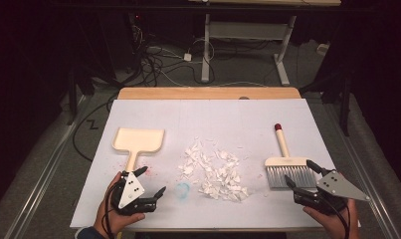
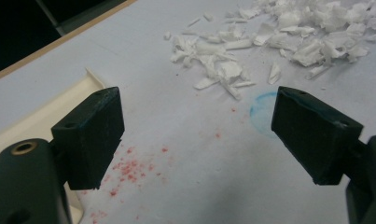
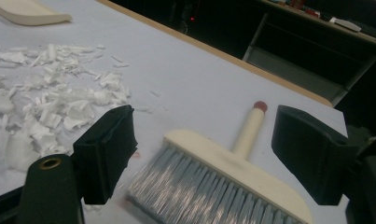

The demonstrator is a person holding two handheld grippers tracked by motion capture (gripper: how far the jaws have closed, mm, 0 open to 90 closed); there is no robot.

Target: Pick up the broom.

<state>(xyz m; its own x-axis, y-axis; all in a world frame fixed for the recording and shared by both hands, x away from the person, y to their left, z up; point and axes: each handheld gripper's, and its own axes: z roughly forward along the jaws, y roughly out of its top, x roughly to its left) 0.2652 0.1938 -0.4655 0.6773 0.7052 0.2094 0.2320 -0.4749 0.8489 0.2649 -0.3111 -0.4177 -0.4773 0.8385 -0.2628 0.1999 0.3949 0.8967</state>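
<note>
Both grippers are empty, jaws wide apart. Your left gripper (image 1: 150,182) sits at lower left of the high view, just off the dustpan (image 1: 138,141) handle end; the pan lies flat, mouth toward the top of the frame. Your right gripper (image 1: 301,174) hovers at lower right over the brush (image 1: 286,166) bristles, with the red-capped handle pointing away up-frame. The paper scraps (image 1: 213,172) are piled mid-surface between the two tools. For the pickup: go for the brush's cream head or handle neck, not the bristles, since they'll flex and slip. Square the jaws across the dustpan handle before closing. Keep both approaches low and clear of the pile so nothing scatters.
</note>
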